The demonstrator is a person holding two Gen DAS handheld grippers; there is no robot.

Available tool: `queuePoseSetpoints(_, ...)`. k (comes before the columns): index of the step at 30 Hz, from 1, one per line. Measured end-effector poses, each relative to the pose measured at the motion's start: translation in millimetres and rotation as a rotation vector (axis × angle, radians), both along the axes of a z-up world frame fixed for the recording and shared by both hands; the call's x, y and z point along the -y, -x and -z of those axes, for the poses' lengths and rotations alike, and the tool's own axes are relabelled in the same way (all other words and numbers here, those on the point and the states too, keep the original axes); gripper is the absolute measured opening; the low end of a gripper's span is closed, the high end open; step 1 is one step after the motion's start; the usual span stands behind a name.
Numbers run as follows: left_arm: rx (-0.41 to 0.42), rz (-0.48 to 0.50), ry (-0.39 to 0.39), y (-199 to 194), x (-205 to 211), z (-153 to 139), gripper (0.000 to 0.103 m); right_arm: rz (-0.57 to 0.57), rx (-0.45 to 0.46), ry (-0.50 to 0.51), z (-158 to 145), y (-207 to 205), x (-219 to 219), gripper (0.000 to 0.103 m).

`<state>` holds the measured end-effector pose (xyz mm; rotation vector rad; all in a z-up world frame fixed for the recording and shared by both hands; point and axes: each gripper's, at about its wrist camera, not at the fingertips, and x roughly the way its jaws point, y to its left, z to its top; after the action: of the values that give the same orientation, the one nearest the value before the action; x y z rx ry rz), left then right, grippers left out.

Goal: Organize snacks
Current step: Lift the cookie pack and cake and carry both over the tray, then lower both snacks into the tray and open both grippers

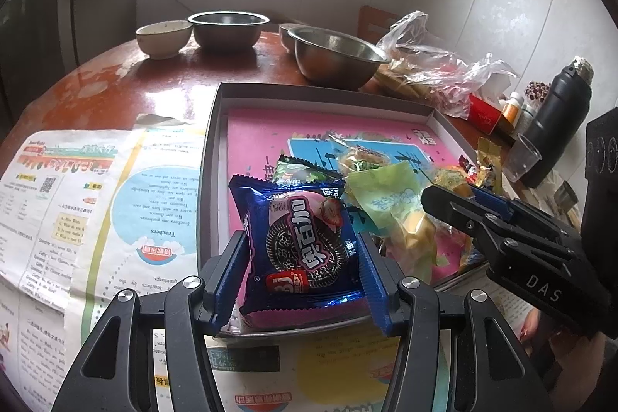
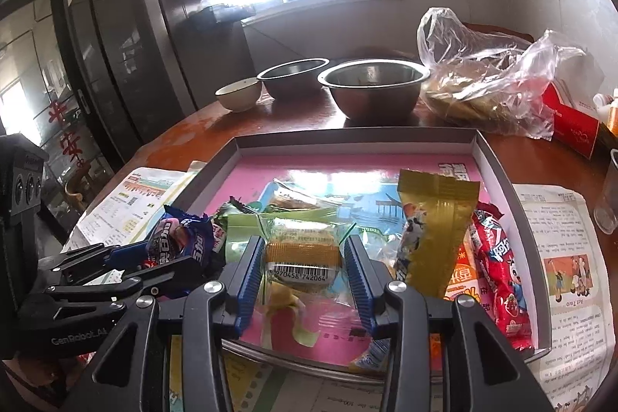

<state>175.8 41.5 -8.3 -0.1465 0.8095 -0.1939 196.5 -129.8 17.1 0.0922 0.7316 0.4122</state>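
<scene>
- The left tongs (image 1: 303,257) are clamped on a blue sandwich-cookie packet (image 1: 299,242), one blue ribbed pad pressed into each long side, so the packet's long axis runs straight out ahead along the fingers.
- That packet sits over the near left corner of the shallow cardboard tray (image 1: 216,126), apparently lifted just clear of its pink lining, though the wrist view does not show a gap for certain.
- The right tongs (image 2: 303,269) straddle a clear-wrapped small cake with a barcode label (image 2: 303,257). Its pads lie against the wrapper's two sides and it appears gripped, with the loose yellow-green wrapper end trailing toward the camera.
- This cake lies directly between the right fingers, near the tray's front edge and about midway across it. Its long axis runs across the fingers, from pad to pad.
- To its right lie a gold-topped sachet (image 2: 436,219) and a red sausage stick (image 2: 498,269), both pointing away from the camera along the tray's right side, apart from the right tongs.
- A green packet (image 1: 305,172) lies just beyond the cookie packet, partly tucked under it.
- The two tongs work side by side, the left nearer the tray's left wall and the right nearer its middle, so each snack would likely be sorted to its own side.
- Two steel bowls (image 2: 374,87) and a plastic bag (image 2: 490,80) stand on the table (image 1: 127,80) beyond the tray.
</scene>
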Motion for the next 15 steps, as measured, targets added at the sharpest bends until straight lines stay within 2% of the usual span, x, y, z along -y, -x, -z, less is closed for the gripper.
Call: queuePoseSetpoints(15, 0.004, 0.003, -0.008, 2.1, 0.4, 0.1, 0.058, 0.023, -0.01, -0.023, -1.2, -1.4, 3.5, 0.044)
